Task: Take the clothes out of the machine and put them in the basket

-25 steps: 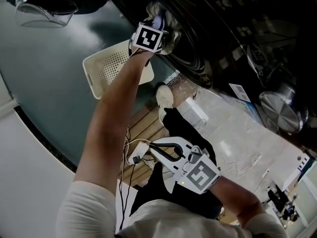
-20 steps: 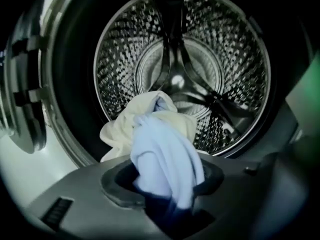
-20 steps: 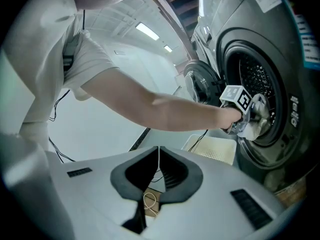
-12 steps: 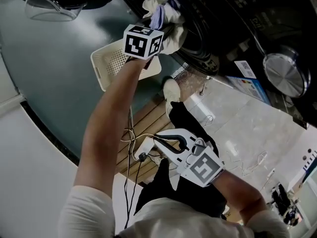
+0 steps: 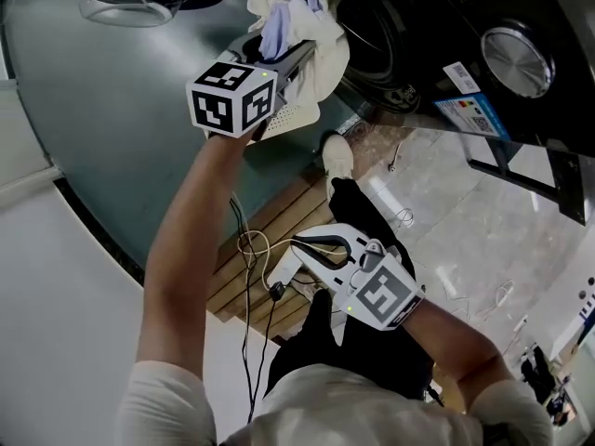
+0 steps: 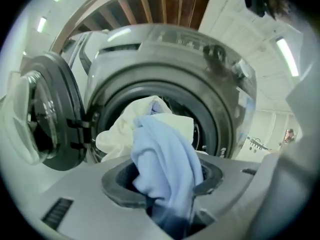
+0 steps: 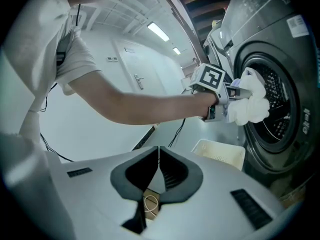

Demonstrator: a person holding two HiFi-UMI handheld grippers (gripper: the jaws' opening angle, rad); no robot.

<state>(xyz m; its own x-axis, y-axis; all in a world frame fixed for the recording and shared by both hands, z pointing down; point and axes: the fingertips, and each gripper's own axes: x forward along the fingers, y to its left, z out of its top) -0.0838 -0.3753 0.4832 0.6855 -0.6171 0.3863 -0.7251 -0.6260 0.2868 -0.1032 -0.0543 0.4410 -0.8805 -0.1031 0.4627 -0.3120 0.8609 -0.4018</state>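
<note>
- The left gripper (image 6: pixel 165 194) has its jaws clamped on a pale blue garment (image 6: pixel 165 154) bunched with a cream garment (image 6: pixel 117 131).
- The bundle sits just outside the washing machine (image 6: pixel 225 109) opening, above the basket (image 7: pixel 220 151).
- Its long axis runs out along the jaws, toward the drum.
- The right gripper (image 7: pixel 159 151) has its jaws together, with nothing between them.

Cream and pale-blue clothes (image 6: pixel 165 156) bunched before dark machine (image 6: pixel 224 119), door (image 6: pixel 47 114) open, cream perforated basket (image 7: pixel 220 153) on floor beside
</note>
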